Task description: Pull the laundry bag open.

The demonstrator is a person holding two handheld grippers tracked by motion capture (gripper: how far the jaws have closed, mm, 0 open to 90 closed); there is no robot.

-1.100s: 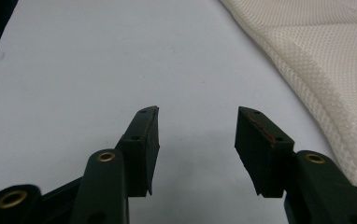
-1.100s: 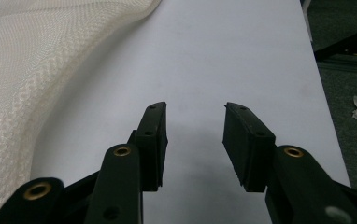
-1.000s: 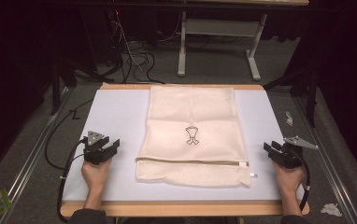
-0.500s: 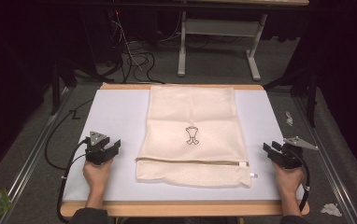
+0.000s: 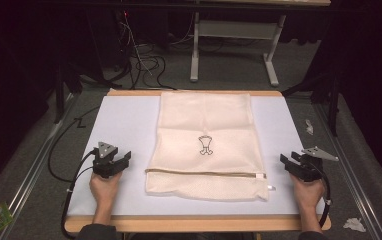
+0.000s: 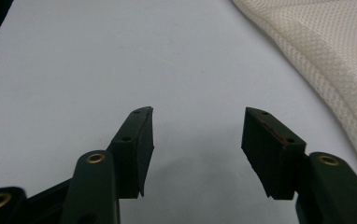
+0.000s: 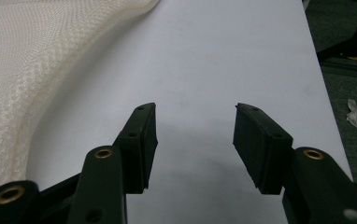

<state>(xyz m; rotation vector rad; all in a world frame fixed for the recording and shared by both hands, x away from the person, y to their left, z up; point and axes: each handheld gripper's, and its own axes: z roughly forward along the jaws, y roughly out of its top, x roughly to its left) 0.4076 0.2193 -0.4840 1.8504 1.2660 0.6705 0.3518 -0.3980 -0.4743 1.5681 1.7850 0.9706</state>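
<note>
Both grippers have spread their jaws wider since the earlier frames, while the hands, the bag and everything else on the table sit where they were. Nothing lies between either pair of jaws; they have just been opening over bare tabletop.

A cream mesh laundry bag [image 5: 206, 142] lies flat in the middle of the white table [image 5: 129, 120]. Its long axis runs away from the person, from the near edge toward the far edge of the table. The far end reaches the far wooden rim, and the near end carries a zipper [image 5: 204, 173] that runs crosswise, left to right, with its white pull tab [image 5: 270, 188] at the right near corner. A small black logo [image 5: 205, 145] sits in the middle of the cloth.

The left gripper [image 5: 121, 161] rests on the table just left of the bag's near left corner, its jaws pointing toward the bag and apart from it. In the left gripper view its jaws stand wide over white surface, with the bag's seamed edge [image 6: 326, 70] off to the right.

The right gripper [image 5: 286, 161] rests near the bag's near right corner, jaws aimed inward, not touching the cloth. In the right gripper view its jaws are also spread, with the mesh [image 7: 32, 60] at the left.
</note>
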